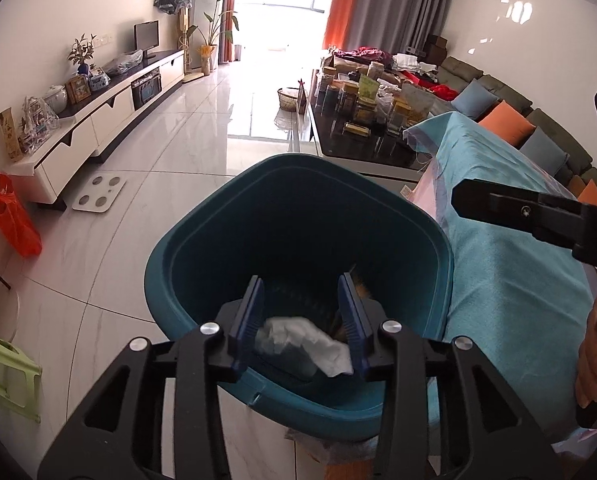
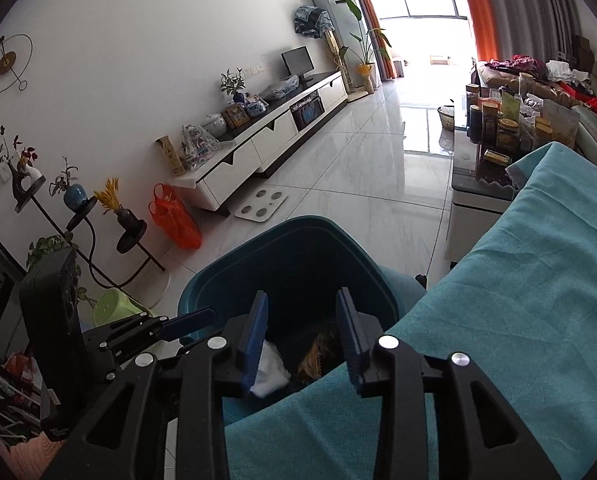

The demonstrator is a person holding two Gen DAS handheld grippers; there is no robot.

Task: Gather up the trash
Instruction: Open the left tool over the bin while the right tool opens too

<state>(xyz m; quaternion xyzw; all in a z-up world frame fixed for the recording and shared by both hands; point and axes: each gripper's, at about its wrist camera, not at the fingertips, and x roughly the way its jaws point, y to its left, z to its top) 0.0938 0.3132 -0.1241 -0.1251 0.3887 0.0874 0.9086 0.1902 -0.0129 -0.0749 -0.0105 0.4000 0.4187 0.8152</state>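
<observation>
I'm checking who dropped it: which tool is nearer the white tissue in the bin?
Left. The left tool hangs open right over the white tissue in the bin; the right tool sits off beside the rim.

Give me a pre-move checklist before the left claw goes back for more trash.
1. Left claw open: ok.
2. Tissue free of the fingers: cannot tell; it sits between them.
3. Tissue over the bin mouth: ok.
4. Right claw open and carrying nothing: ok.
5. The two claws apart from each other: ok.
6. Bin beside the blue cloth: ok.
</observation>
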